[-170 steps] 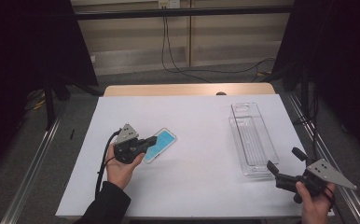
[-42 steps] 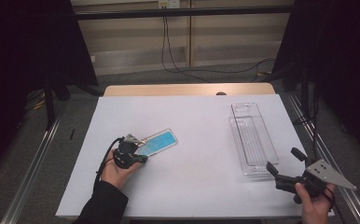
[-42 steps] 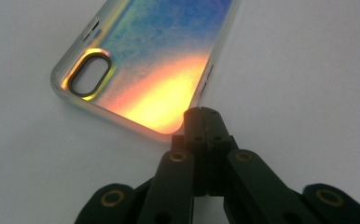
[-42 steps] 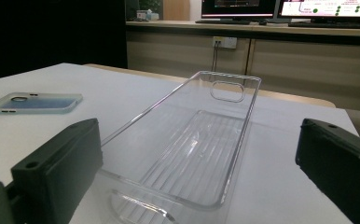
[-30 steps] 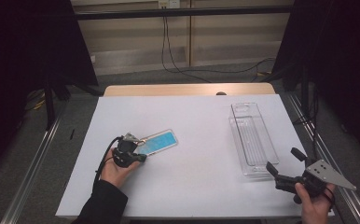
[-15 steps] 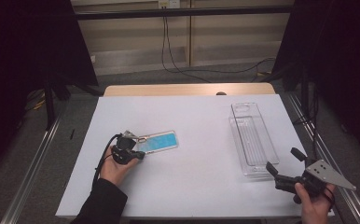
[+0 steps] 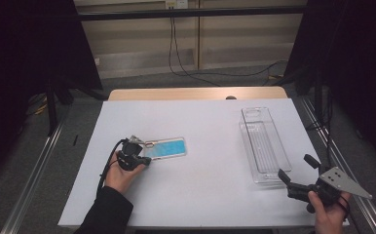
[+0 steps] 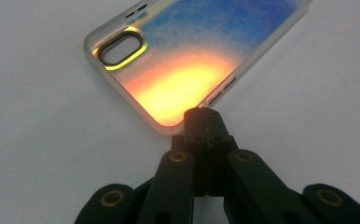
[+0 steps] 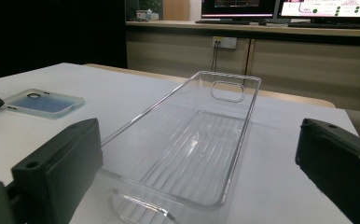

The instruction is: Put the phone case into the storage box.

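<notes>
The left gripper [image 8: 204, 112], jaws closed together, touches its tips to the near corner of a blue-and-orange phone case [image 8: 187, 60] lying flat at the table's [image 7: 210, 126] 9 o'clock side. At 3 o'clock, the right gripper [image 7: 298, 176] stands wide open just beside a clear plastic tray [image 7: 264, 144].

White table [image 7: 210, 122]: phone case [image 7: 169, 147], clear tray [image 7: 264, 144]

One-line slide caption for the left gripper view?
Left gripper, jaws shut, tips at the corner edge of an iridescent phone case lying on the white table.
</notes>
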`<state>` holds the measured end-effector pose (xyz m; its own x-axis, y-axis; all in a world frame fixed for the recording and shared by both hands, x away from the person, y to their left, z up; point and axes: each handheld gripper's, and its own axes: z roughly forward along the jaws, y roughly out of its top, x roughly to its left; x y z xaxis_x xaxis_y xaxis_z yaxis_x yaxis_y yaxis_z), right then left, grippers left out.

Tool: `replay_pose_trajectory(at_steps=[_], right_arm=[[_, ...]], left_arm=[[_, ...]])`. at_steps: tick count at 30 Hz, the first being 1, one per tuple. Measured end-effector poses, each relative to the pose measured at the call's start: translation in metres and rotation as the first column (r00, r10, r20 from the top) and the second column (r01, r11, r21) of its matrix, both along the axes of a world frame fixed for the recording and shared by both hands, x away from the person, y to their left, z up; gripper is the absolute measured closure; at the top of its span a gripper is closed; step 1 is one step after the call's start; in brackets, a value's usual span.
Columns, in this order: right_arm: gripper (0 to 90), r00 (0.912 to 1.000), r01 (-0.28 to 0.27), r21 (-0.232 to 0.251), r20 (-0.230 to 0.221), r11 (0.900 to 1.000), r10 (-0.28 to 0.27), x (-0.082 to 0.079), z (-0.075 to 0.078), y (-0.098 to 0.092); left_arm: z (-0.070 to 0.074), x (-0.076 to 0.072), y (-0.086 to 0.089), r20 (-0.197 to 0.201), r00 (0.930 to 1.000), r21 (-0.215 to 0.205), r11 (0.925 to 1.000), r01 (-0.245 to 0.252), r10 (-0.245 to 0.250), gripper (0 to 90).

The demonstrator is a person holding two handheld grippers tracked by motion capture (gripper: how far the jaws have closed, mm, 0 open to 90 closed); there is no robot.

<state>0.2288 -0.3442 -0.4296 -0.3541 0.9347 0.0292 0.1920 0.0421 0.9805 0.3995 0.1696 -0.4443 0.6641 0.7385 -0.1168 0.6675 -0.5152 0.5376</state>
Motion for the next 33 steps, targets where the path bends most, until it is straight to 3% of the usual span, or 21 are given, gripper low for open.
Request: replay_pose_trajectory(at_steps=[5, 15, 33], right_arm=[[0.0, 1.0000, 0.000, -0.001, -0.002, 1.000, 0.000, 0.000, 0.000, 0.000], [0.0, 1.0000, 0.000, -0.001, -0.002, 1.000, 0.000, 0.001, 0.000, 0.001], [0.0, 1.0000, 0.002, -0.006, -0.001, 1.000, -0.002, 0.001, 0.000, 0.001]], left_arm=[[-0.001, 0.004, 0.002, -0.013, 0.9997, -0.026, 0.9994, -0.023, 0.023, 90.0], [-0.001, 0.011, -0.003, 0.005, 0.9997, 0.017, 0.9996, -0.022, 0.022, 90.0], [-0.002, 0.024, -0.004, -0.002, 0.9997, 0.001, 0.9997, -0.026, 0.026, 90.0]])
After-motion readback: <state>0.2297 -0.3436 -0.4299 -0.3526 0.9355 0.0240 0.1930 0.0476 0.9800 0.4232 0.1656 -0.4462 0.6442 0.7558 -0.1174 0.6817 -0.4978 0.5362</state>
